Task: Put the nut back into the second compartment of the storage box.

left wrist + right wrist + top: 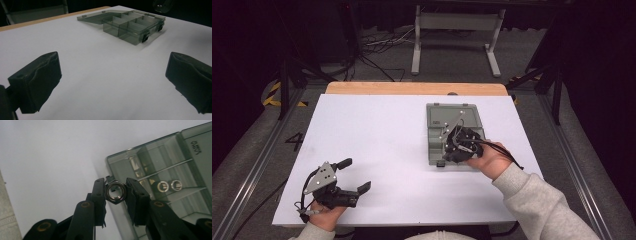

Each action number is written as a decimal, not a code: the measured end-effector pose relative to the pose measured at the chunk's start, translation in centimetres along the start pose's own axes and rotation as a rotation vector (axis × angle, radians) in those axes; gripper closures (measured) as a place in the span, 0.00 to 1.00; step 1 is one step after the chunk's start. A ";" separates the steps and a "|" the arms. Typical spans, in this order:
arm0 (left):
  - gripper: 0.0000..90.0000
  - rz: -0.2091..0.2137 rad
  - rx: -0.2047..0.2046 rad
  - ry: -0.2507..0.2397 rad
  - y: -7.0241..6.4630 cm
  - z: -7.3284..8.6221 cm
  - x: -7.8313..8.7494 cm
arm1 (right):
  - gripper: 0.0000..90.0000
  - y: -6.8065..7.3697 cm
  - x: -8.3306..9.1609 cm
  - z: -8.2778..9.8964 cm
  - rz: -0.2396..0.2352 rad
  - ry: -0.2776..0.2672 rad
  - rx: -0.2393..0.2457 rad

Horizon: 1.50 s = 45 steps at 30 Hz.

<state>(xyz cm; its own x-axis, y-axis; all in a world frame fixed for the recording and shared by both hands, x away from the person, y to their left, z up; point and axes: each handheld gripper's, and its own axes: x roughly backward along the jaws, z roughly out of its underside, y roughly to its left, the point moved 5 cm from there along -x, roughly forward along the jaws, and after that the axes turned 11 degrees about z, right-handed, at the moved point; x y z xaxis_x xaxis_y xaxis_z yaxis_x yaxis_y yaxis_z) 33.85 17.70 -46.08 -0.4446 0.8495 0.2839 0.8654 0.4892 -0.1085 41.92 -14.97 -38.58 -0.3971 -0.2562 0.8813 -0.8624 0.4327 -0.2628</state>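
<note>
The white table (377, 145) lies bare across its left and middle, giving open passage there. The only obstacle is the grey compartment box (438, 145) at the right, lid open flat on its far side, with the right gripper (115, 192) over its near end.

A silver hex nut (115, 191) is seen clamped flat-to-flat between two black jaws, its threaded bore facing the camera, above the near corner of a smoky translucent compartment box (172, 165). The box lies open on the white counter (377, 145), two more nuts (170, 185) lying in one compartment.
</note>
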 end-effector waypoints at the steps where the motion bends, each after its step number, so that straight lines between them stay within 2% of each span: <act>1: 0.01 0.000 0.001 -0.001 0.0 0.0 0.0 | 0.78 -0.4 0.1 -0.2 0.006 -0.007 -0.008; 9: 0.01 0.000 0.012 -0.005 0.0 0.0 0.0 | 0.78 -3.9 -0.3 -1.4 0.046 -0.026 -0.085; 18: 0.01 0.000 0.011 -0.004 0.1 0.1 0.0 | 0.78 -7.6 -1.7 -2.2 0.088 -0.013 -0.163; 22: 0.01 0.000 0.021 -0.008 0.1 0.1 0.0 | 0.78 -8.8 -2.4 -2.3 0.102 0.001 -0.180; 27: 0.01 0.004 0.019 -0.009 0.1 0.1 0.1 | 0.78 -9.0 -3.9 -2.1 0.099 0.026 -0.189; 36: 0.01 0.002 0.017 -0.008 0.1 0.1 0.0 | 0.78 -8.8 -7.3 -0.9 0.075 0.111 -0.202; 43: 0.01 0.003 0.015 -0.006 0.0 0.1 0.0 | 0.78 -8.6 -8.6 0.0 0.057 0.145 -0.206; 45: 0.01 0.004 0.016 -0.006 0.0 0.1 0.0 | 0.78 -8.5 -8.8 0.0 0.044 0.139 -0.206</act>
<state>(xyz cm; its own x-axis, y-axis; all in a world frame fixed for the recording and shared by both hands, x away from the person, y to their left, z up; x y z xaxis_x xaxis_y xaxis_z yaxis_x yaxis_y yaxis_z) 33.87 17.72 -46.15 -0.4428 0.8526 0.2775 0.8634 0.4889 -0.1246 52.72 -16.40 -44.12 -0.3734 -0.1180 0.9202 -0.7575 0.6114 -0.2289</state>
